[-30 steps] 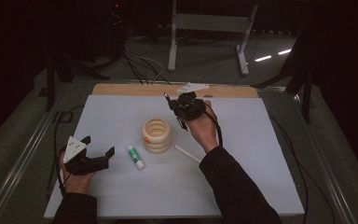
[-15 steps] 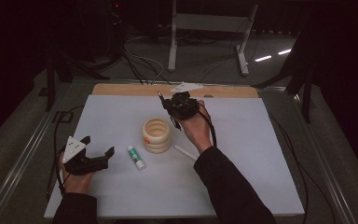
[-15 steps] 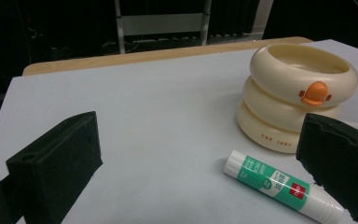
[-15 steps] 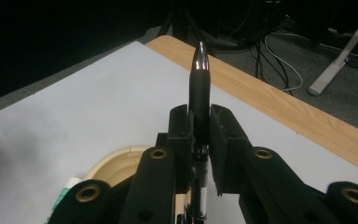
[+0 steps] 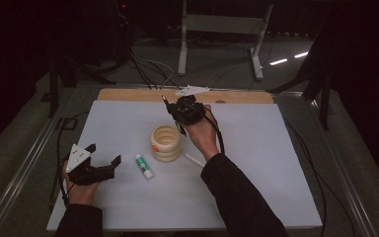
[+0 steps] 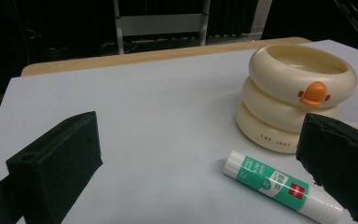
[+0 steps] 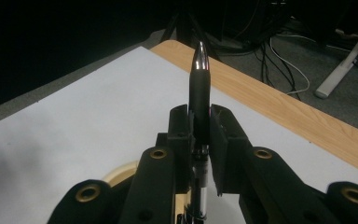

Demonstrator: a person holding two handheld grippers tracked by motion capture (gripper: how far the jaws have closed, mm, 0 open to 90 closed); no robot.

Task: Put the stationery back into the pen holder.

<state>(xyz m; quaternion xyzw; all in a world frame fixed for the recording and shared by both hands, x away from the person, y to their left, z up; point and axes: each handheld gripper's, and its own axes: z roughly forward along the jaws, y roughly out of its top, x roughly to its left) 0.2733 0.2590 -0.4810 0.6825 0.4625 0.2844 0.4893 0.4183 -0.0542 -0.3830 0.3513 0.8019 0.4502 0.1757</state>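
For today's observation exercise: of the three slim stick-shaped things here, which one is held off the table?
The black pen, clamped between the right gripper's jaws. The glue stick and the white stick lie flat on the table beside the cream holder.

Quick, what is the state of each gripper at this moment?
Left gripper: open, holding nothing; the glue stick lies on the table between its jaws.
Right gripper: closed on a black pen.

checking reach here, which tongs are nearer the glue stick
Left. The left tongs sit open just left of the glue stick, on the mat. The right tongs are up beyond the cream ring holder, shut on a pen.
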